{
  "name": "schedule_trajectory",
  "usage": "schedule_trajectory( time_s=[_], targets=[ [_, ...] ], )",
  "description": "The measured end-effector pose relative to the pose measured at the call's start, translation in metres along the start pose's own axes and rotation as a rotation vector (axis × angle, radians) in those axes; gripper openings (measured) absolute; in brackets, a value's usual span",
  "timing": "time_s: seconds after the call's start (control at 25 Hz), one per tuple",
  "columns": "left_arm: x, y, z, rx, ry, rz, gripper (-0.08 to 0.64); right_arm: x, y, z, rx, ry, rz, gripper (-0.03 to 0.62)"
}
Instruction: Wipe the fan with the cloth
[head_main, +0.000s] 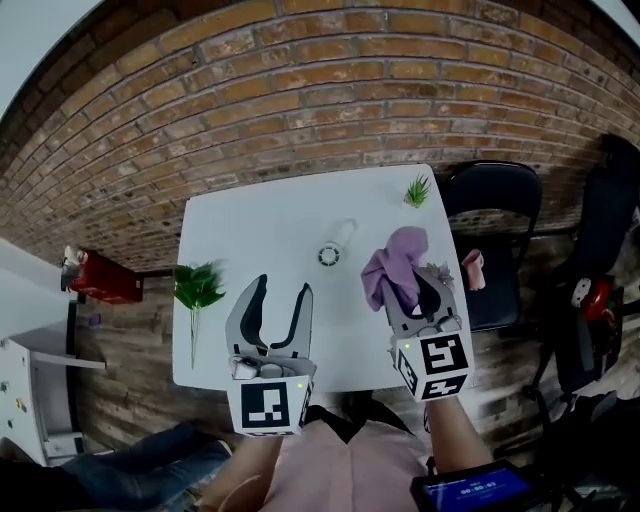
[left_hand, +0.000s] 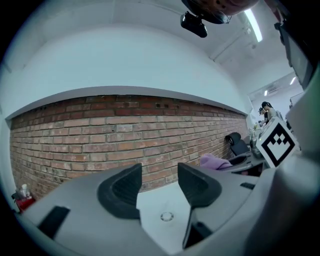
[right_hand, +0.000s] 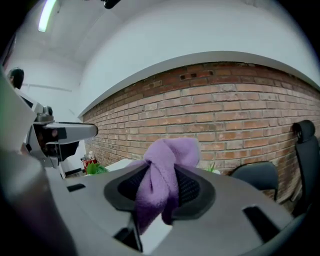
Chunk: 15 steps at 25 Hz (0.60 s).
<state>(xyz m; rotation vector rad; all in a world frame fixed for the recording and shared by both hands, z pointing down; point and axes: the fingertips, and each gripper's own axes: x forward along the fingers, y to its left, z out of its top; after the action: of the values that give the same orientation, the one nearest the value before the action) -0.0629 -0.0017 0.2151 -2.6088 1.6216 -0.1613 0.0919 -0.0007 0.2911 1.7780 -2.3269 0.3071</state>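
Note:
A small white handheld fan lies on the white table, its round head toward me; in the left gripper view the fan shows as a small ring between the jaws, farther off. My left gripper hovers over the table's near edge, open and empty. My right gripper is shut on a purple cloth, which bunches up above the pads and hangs down; in the right gripper view the cloth is pinched between the two dark pads. Both grippers are short of the fan.
A leafy green sprig lies at the table's left edge and a small potted plant stands at the far right corner. A black chair stands right of the table. A brick wall runs behind. A red object sits at left.

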Motion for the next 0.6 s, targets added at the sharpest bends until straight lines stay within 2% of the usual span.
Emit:
schedule_trajectory(
  time_s=[0.28,0.44,0.6],
  targets=[
    [0.039,0.022,0.008,0.000,0.004,0.025,0.219,0.047,-0.014,0.020,-0.007,0.001,0.019,0.143],
    [0.063,0.035,-0.009,-0.010,0.037,0.013,0.219,0.078,-0.020,0.004,-0.007,0.060,0.008,0.143],
    [0.085,0.053,-0.033,-0.033,0.077,0.007,0.219,0.110,-0.023,-0.029,0.003,0.150,-0.003,0.144]
  ],
)
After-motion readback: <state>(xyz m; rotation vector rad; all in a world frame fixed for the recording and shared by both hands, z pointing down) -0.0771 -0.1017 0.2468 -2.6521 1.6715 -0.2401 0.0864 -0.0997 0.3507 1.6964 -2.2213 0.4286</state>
